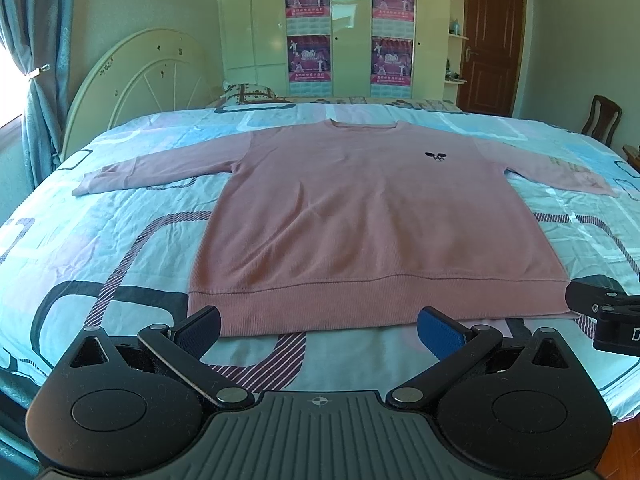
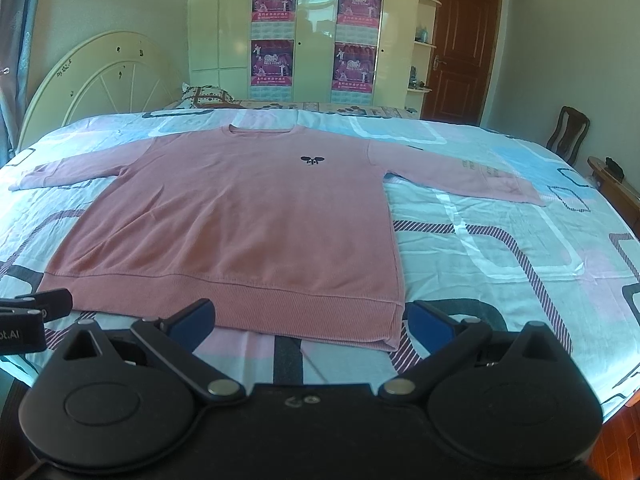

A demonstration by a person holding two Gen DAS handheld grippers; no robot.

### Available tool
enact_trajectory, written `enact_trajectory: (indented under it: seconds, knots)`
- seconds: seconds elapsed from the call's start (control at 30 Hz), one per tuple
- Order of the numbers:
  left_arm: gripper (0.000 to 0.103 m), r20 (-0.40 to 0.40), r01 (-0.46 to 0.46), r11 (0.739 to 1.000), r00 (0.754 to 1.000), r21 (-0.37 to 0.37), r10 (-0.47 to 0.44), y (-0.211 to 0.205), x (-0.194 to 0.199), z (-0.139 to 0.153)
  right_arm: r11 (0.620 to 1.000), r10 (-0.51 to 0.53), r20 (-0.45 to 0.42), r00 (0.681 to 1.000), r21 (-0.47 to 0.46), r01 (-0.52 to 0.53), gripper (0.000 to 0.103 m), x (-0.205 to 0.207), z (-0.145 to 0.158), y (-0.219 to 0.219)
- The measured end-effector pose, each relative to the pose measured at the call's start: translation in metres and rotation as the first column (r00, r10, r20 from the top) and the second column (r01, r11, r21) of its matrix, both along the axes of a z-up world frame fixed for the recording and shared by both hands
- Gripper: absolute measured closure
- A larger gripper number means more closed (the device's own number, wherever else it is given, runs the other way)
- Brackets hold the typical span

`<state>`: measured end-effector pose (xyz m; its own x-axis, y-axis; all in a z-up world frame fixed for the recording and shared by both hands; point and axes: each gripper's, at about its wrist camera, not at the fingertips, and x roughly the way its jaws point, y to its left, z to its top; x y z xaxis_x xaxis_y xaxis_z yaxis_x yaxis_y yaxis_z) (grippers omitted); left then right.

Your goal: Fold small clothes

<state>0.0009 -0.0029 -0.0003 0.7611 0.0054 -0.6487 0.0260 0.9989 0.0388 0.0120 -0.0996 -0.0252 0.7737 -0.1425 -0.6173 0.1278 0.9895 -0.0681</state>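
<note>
Pink sweater (image 1: 372, 216) lies flat mid-frame on the bed (image 1: 120, 248). Your left tongs (image 1: 320, 330) and right tongs (image 2: 310, 320) gape wide, empty, at the hem. Risk: pinching the bedsheet too, dragging wrinkles into the fold.

Only "ot.AI" legible, white on the black left tool (image 2: 24, 322) at the right view's edge. Lone "D" on the right tool (image 1: 616, 320). Wardrobe posters (image 2: 274, 64) too blurred to read.
</note>
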Motion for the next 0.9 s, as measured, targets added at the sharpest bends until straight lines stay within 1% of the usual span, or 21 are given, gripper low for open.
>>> enact_trajectory:
  seconds: [0.9]
  knots:
    - [0.000, 0.002, 0.008, 1.000, 1.000, 0.005, -0.008, 0.0002, 0.0003, 0.0009, 1.000, 0.002, 0.000, 1.000, -0.003, -0.002, 0.000, -0.0001, 0.0032, 0.0003]
